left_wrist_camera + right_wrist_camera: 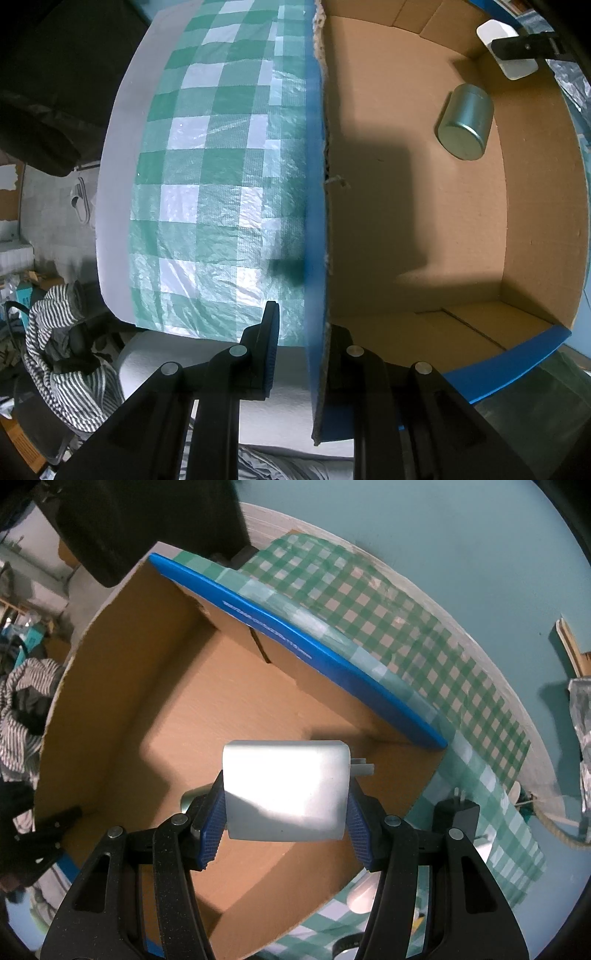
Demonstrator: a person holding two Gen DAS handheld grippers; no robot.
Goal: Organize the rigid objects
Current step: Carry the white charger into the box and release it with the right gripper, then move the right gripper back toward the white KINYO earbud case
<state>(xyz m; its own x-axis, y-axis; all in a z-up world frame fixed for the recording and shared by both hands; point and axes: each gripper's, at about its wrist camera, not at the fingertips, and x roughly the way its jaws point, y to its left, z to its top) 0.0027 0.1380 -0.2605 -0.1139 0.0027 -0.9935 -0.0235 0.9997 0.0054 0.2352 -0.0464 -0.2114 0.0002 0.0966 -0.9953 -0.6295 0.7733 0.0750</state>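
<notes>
Two grippers work at one cardboard box [424, 206] with blue outer faces, standing on a table [114, 177] under a green-and-white checked cloth [221, 166]. The right gripper [284, 812] is clamped on a white power adapter [286, 792], its blue pads [212, 830] pressing both sides and its metal prongs [362, 768] pointing right; the adapter hangs over the box's interior. The left gripper [306, 332] straddles the box's near wall [316, 229], one finger outside and one inside, but whether it pinches the wall I cannot tell. A silver metal can [465, 122] lies on its side on the box floor.
</notes>
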